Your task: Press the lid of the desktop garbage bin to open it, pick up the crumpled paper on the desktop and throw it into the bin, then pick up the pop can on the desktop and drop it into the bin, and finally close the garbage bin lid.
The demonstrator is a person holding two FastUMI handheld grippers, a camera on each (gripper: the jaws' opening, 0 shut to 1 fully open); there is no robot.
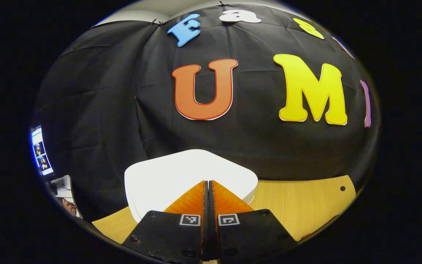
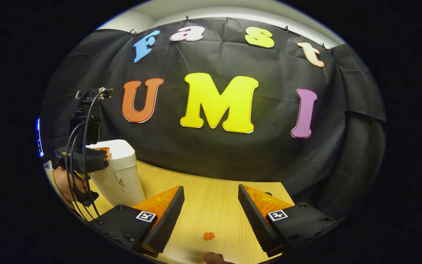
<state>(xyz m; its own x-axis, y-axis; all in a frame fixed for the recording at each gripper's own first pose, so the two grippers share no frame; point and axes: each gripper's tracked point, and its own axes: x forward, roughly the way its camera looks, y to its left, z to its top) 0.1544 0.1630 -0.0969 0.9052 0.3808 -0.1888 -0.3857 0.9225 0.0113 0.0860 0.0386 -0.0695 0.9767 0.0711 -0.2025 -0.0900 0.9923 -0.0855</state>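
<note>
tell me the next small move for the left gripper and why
Probably press straight down: the left gripper is shut, tips over the closed white lid of the garbage bin, and opening it comes first. The right gripper waits open above the table.

Light falls from overhead, bright and even in both views. The white bin lid point(image 1: 181, 176), just ahead of the closed jaws in the left gripper view, glares nearly blown out, its surface detail lost. The wooden table point(image 2: 211, 198) between the parted jaws in the right gripper view glows warm. Fisheye bending curves the edges, and the rims darken and soften.
</note>
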